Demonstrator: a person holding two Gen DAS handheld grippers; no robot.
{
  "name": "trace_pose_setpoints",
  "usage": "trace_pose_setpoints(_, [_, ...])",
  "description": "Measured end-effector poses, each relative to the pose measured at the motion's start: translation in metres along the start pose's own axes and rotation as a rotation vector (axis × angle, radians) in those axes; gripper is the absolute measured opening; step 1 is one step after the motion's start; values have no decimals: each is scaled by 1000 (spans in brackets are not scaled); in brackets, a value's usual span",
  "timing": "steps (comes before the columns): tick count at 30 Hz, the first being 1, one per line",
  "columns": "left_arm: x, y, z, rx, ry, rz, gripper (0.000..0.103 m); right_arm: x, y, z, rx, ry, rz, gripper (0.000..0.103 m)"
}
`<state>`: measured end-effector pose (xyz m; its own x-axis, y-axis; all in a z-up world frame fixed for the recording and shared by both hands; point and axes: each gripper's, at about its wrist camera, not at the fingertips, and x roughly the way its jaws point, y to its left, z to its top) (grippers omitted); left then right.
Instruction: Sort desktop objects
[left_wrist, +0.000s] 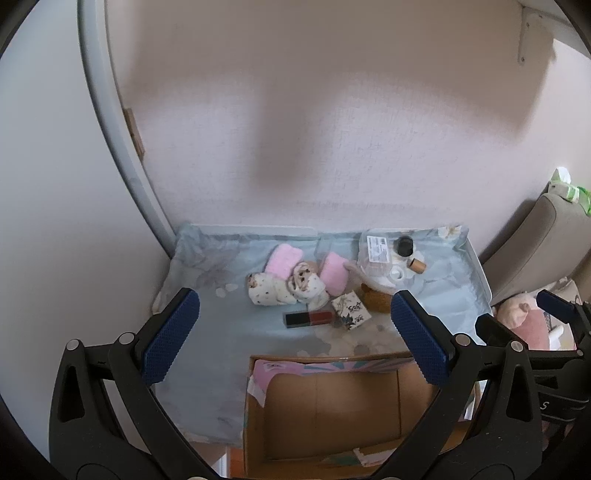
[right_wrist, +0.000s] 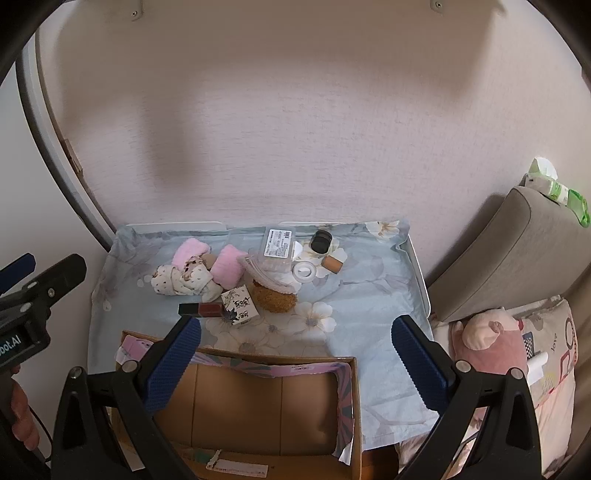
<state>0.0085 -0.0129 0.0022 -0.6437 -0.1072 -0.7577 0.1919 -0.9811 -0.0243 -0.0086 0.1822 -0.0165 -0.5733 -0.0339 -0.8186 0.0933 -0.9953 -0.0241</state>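
Pale pink textured wall behind a small surface (right_wrist: 384, 295) draped in a light blue floral cloth, white raised rim on its right edge. Task things sit clustered mid-surface toward the back: two fluffy pink rolled cloths (right_wrist: 231, 266), cream dotted rolled baby socks (right_wrist: 181, 280) touching them in front, a brown fuzzy round pouch (right_wrist: 275, 297) just right of those. White small box with ink-flower print (right_wrist: 240, 302) leans against the pouch's left side; a flat black-and-red rectangular case (right_wrist: 201, 309) lies touching the box's left. Further back: clear plastic package with barcode label (right_wrist: 280, 245), black round jar (right_wrist: 320, 240), short tan cylinder on its side (right_wrist: 332, 264), clear tape ring (right_wrist: 304, 271), all near one another.

Open brown cardboard box with pink printed flaps (right_wrist: 273, 406) sits at the near edge of the surface, nothing visible inside it.

Left gripper (left_wrist: 295, 336) hovers above the cardboard box, blue-padded fingers spread wide, holding nothing. Right gripper (right_wrist: 297, 360) likewise wide apart, empty, above the box's far rim and the cloth.

Right of the surface: beige cushioned headboard (right_wrist: 509, 251), a green-and-white wipes pack (right_wrist: 554, 190) on top, pink pig plush (right_wrist: 491, 343) on printed bedding. A hand (right_wrist: 22, 417) grips the left handle at left edge of the right view.
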Motion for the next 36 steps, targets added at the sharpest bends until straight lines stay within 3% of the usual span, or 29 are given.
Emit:
trace_pose_setpoints(15, [3, 9, 5, -60, -11, -14, 103, 9, -3, 3, 11, 8, 42, 103])
trace_pose_setpoints(23, [28, 56, 8, -82, 49, 16, 103, 23, -21, 10, 27, 24, 63, 103])
trace_pose_setpoints(30, [74, 61, 7, 29, 105, -80, 103, 50, -40, 36, 29, 19, 114, 103])
trace_pose_setpoints(36, [153, 31, 11, 216, 155, -201, 97, 120, -31, 58, -25, 72, 166, 103])
